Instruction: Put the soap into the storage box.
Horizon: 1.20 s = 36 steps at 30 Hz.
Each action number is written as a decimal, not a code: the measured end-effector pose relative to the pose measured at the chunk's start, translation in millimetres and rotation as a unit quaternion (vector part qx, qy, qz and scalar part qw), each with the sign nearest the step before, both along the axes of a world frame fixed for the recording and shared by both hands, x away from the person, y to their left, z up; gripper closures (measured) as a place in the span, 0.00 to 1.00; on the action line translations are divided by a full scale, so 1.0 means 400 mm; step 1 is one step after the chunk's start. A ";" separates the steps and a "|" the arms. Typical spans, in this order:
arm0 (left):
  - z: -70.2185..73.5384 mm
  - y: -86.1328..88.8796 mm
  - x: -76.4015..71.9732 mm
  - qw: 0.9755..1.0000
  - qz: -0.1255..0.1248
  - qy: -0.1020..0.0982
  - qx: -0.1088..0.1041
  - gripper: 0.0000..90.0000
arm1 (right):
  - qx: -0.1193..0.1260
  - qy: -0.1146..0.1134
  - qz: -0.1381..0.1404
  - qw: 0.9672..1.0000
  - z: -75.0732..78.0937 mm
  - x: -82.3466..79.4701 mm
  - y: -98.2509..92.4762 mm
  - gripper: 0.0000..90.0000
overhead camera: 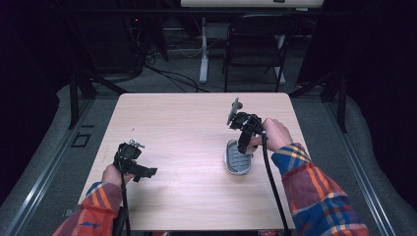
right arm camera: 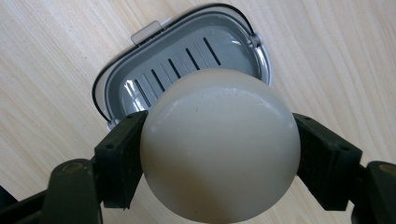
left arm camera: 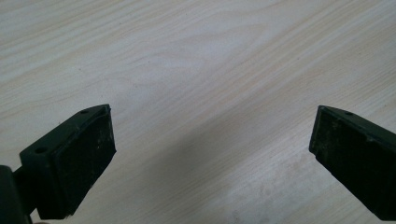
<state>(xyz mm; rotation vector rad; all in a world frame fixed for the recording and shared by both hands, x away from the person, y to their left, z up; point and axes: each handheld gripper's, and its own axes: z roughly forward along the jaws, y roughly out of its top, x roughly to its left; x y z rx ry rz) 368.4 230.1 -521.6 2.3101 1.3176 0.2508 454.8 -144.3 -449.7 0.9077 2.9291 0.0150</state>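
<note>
A round, cream-white bar of soap (right arm camera: 219, 149) sits between the jaws of my right gripper (right arm camera: 219, 135), which is shut on it. It hangs just above an open grey soap dish (right arm camera: 187, 51) with a slotted floor. In the high view that dish (overhead camera: 238, 161) lies right of the table's middle, and the right gripper (overhead camera: 244, 146) points down over its far end. My left gripper (overhead camera: 145, 172) hovers near the front left of the table. Its jaws stand wide open over bare wood (left arm camera: 212, 140).
The light wooden table (overhead camera: 187, 118) has free room in its middle and back. A black folding chair (overhead camera: 255, 44) and a white desk leg (overhead camera: 203, 54) stand on the floor beyond the far edge, with cables beside them.
</note>
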 end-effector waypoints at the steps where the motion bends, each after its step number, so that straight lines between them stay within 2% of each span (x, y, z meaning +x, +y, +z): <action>1: 0.000 0.000 0.000 1.000 0.000 0.000 0.000 0.00 | -0.001 0.002 0.001 1.000 -0.001 0.000 0.003 0.27; 20: 0.000 0.001 0.000 1.000 -0.001 -0.001 -0.002 0.00 | 0.003 0.019 0.013 1.000 -0.054 0.004 0.036 0.27; 31: 0.000 0.001 0.000 1.000 -0.001 -0.001 -0.002 0.00 | -0.006 0.019 0.024 1.000 -0.083 0.002 0.043 0.27; 35: 0.000 0.001 0.000 1.000 -0.002 0.000 -0.002 0.00 | 0.000 0.016 0.024 1.000 -0.089 -0.002 0.048 0.27; 36: 0.000 0.001 0.000 1.000 -0.001 0.000 -0.002 0.00 | -0.007 0.018 0.029 0.999 -0.093 -0.001 0.052 0.27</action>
